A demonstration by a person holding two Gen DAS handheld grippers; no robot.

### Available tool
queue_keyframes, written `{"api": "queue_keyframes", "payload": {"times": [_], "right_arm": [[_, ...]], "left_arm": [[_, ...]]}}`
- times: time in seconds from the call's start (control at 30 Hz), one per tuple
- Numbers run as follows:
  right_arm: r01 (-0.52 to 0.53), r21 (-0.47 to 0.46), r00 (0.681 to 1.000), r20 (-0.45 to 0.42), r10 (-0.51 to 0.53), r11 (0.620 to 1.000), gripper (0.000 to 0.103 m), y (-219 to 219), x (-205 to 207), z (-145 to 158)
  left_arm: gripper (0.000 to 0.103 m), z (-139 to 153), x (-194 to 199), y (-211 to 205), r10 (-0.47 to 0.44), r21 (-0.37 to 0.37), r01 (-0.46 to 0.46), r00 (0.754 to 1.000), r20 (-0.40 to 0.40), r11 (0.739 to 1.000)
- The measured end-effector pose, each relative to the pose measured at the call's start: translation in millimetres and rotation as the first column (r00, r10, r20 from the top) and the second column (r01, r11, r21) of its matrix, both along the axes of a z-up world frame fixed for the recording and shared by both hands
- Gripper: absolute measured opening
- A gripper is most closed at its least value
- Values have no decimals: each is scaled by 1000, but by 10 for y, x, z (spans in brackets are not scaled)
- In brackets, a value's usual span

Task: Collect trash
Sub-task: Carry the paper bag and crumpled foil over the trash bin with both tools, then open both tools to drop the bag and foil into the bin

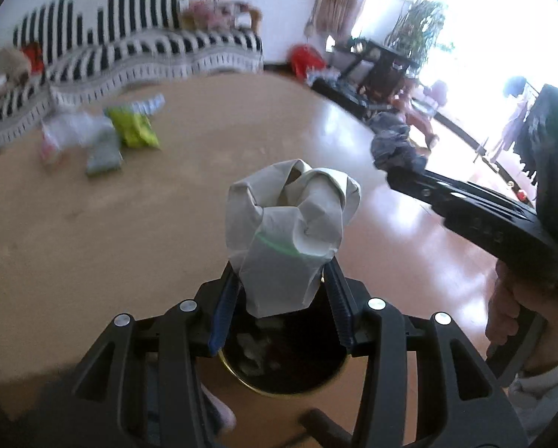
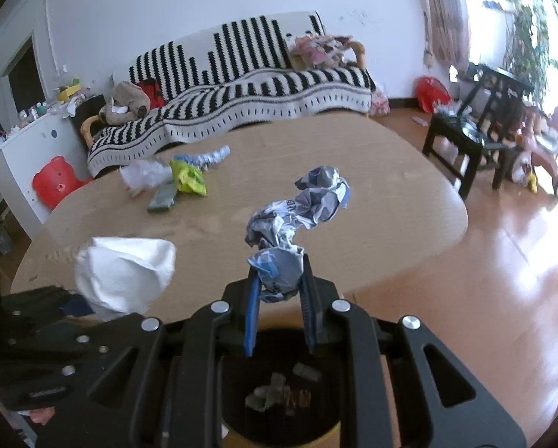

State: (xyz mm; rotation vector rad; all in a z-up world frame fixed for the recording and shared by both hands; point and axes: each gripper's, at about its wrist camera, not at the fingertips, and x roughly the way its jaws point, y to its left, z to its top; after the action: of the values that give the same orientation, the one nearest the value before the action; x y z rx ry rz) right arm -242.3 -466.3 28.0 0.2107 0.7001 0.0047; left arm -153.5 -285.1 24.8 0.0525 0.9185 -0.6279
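My left gripper (image 1: 284,280) is shut on a crumpled grey-white paper bag (image 1: 290,231), held above a dark round trash bin (image 1: 282,362) with scraps inside. My right gripper (image 2: 281,283) is shut on a crumpled blue-and-white printed wrapper (image 2: 297,209), also over the bin (image 2: 279,403). In the left wrist view the right gripper (image 1: 394,170) comes in from the right with the same wrapper (image 1: 394,145), a hand (image 1: 518,317) on its handle. The paper bag (image 2: 126,276) shows at lower left in the right wrist view.
More trash lies at the far side of the wooden table (image 2: 353,156): a yellow-green packet (image 2: 189,177), clear plastic (image 2: 144,175), a flattened bottle (image 2: 204,158), a grey-green pack (image 2: 163,199). Behind stands a striped sofa (image 2: 241,93); a black side table (image 2: 473,127) stands right.
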Motion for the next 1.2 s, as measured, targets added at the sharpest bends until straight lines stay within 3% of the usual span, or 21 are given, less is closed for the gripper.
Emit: {"api": "queue_keyframes", "payload": {"times": [0.1, 0.27, 0.33, 0.5, 0.63, 0.83, 1.2], "right_arm": [[2, 47, 998, -55, 1, 999, 20, -63, -209, -280], [11, 114, 980, -196, 12, 993, 20, -114, -344, -930], [28, 154, 971, -239, 10, 988, 20, -172, -323, -1140], [93, 289, 921, -388, 27, 953, 20, -316, -139, -1846], [135, 313, 891, -453, 23, 940, 20, -363, -47, -2167], [154, 320, 872, -488, 23, 935, 20, -385, 70, -2290], [147, 308, 867, -498, 28, 940, 20, -430, 164, -2289]], "left_arm": [[45, -263, -85, -103, -3, 3, 3, 998, -69, 1000], [45, -837, -161, -294, -10, 87, 24, 986, -165, 996], [45, -1084, -171, -373, 2, 159, 28, 983, -182, 987], [45, -1439, -9, -526, 8, 223, 50, 967, -253, 974], [45, -1800, 153, -651, 10, 274, 90, 940, -342, 958], [45, -2053, 246, -694, 18, 287, 104, 918, -395, 952], [45, -2033, 212, -726, 14, 266, 102, 916, -401, 959]]}}
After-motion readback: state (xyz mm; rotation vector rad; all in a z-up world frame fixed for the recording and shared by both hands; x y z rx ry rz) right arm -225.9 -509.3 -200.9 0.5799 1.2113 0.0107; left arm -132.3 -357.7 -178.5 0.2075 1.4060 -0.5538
